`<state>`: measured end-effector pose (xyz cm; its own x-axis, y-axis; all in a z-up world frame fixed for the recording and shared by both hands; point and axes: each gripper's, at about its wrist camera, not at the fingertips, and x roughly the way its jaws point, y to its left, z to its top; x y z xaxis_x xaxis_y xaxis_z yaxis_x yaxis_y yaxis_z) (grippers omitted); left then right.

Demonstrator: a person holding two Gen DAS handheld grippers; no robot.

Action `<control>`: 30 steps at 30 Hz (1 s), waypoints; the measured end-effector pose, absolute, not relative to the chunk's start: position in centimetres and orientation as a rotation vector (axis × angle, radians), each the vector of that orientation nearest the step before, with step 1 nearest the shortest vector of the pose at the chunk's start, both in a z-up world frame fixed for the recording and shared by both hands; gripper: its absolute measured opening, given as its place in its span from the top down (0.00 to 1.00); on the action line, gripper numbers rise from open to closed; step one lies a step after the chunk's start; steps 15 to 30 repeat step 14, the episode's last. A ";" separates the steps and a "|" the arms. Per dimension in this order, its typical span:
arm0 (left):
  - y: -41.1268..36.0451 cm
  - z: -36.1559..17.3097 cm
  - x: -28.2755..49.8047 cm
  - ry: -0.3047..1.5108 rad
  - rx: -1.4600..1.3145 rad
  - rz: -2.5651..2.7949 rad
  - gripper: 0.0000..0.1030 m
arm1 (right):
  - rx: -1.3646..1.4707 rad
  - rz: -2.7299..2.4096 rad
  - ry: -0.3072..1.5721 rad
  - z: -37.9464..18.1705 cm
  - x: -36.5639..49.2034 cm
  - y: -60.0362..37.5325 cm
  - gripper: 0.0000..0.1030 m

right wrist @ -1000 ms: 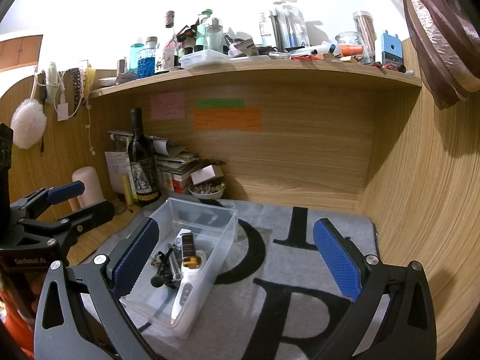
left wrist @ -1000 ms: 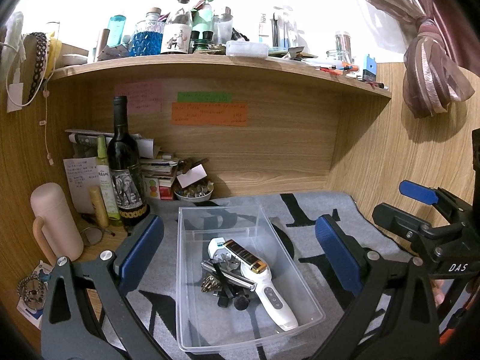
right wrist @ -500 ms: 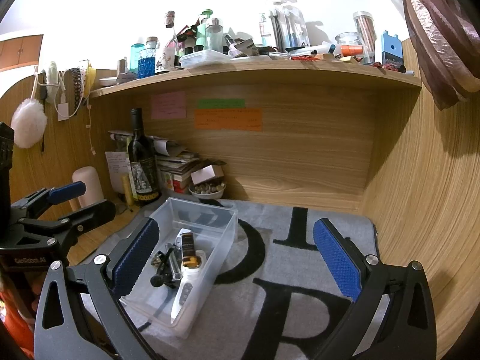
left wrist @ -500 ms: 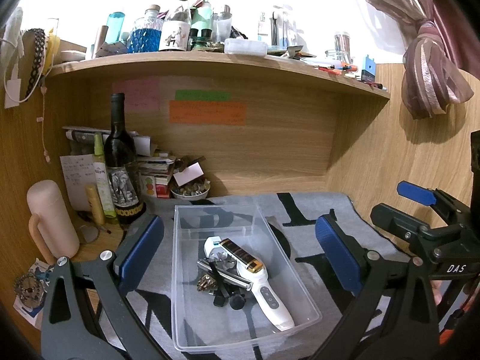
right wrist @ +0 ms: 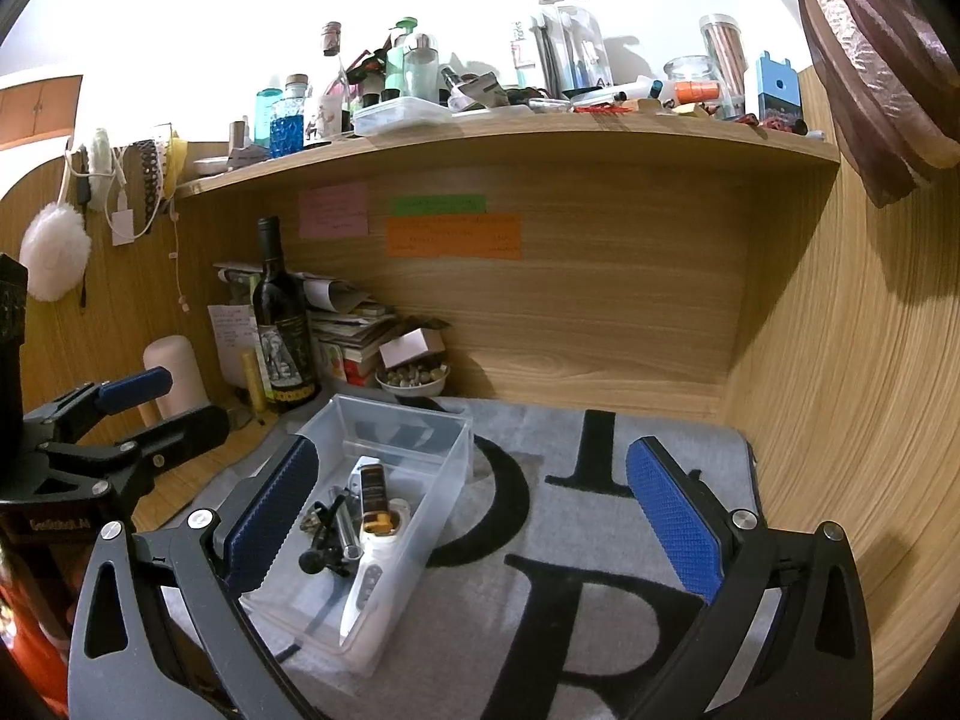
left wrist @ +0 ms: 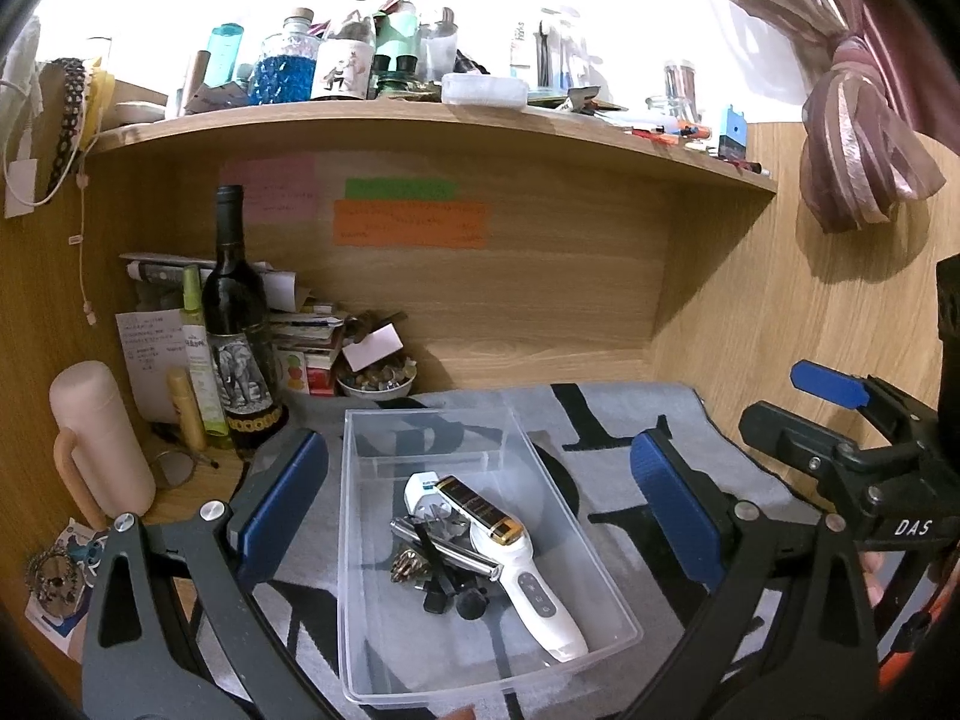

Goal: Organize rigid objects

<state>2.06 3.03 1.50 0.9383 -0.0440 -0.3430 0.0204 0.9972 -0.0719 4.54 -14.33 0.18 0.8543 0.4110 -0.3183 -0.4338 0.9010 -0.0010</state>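
A clear plastic bin [left wrist: 360,546] [right wrist: 447,468] sits on the grey lettered mat [left wrist: 624,420] [right wrist: 570,540]. Inside lie a white handheld device [left wrist: 528,576] [right wrist: 369,585], a dark gold-trimmed bar [left wrist: 480,507] [right wrist: 375,495], a silver cylinder [left wrist: 447,552] [right wrist: 347,531] and small black parts [left wrist: 456,597]. My left gripper [left wrist: 477,510] hangs open above the bin with nothing between its blue pads. My right gripper [right wrist: 474,522] is open too, over the mat just right of the bin, empty. Each gripper shows at the edge of the other's view.
A wine bottle [left wrist: 237,330] [right wrist: 282,324], a pink flask [left wrist: 99,438], stacked books [left wrist: 306,342] and a bowl of pebbles [left wrist: 375,384] [right wrist: 414,378] crowd the back left corner. The shelf [left wrist: 420,120] above carries several bottles. A wooden wall [right wrist: 852,420] closes the right side.
The left wrist view has drifted slightly, so the bin sits a little lower and further left in it. The right gripper has hardly moved. Both stay open.
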 end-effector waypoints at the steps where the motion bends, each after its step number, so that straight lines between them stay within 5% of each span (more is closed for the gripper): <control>1: 3.0 1.5 2.1 0.353 -0.067 -0.033 0.01 | -0.074 0.443 0.318 0.2 4.5 -14.3 0.00; 30: 3.1 1.0 2.6 0.380 -0.080 -0.032 0.01 | -0.066 0.461 0.338 -0.3 5.2 -14.3 0.00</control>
